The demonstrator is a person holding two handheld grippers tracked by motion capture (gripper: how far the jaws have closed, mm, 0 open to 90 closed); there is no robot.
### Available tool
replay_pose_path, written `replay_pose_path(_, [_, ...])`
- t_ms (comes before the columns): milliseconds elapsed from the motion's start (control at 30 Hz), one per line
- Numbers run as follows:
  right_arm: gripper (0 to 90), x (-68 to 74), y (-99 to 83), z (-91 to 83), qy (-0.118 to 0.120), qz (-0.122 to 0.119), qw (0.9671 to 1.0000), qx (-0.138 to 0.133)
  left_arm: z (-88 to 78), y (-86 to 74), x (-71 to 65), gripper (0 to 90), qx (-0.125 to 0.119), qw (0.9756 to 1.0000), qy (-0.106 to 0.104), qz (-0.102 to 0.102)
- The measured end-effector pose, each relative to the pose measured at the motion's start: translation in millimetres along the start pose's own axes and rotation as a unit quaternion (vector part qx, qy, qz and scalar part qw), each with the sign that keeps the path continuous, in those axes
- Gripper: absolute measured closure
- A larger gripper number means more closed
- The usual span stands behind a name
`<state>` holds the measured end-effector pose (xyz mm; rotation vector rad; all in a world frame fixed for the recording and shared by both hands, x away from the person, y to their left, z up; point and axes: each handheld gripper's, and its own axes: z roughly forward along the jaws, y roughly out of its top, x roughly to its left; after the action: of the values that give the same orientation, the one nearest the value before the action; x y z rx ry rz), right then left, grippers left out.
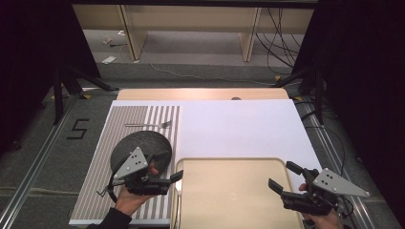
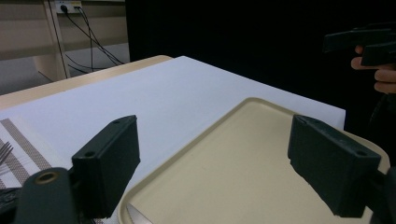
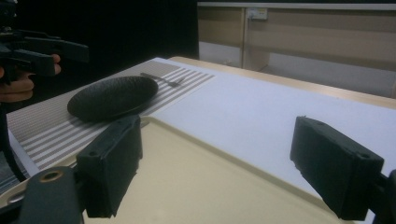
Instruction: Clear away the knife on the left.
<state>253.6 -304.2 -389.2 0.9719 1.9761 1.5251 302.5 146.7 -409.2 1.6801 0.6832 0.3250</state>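
we hold the left gripper and right gripper released, jaws spread, flanking the beige tray at the bench's near edge. tray lies between them, each gripper just beside its own short side; neither nearer.

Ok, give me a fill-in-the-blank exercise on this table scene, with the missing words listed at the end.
1. The dark plate lies on a ____ placemat.
2. Beyond the plate, on the same placemat, lies a metal ____.
3. The left gripper and the right gripper are each held at one side of the beige ____.
4. Both grippers have their jaws ____, with nothing between them.

Missing words: striped; fork; tray; open
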Motion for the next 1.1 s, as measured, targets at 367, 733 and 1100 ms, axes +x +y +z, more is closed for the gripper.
replay_pose_path(367, [16.6,-0.4,-0.4,0.5,-0.002,0.001,1.0,0.0,-11.8,-4.1,-1.8,15.7,-0.001,0.9998,0.019,0.006])
replay_pose_path(733, [16.6,-0.1,-0.5,0.2,-0.005,0.002,1.0,0.0,-19.5,-8.3,-7.4,15.8,0.008,0.9994,0.035,0.004])
replay_pose_path(1100, [16.6,0.4,-0.4,0.0,-0.005,0.0,1.0,0.0,-17.4,-8.4,-7.7,15.8,0.016,0.9993,0.033,0.005])
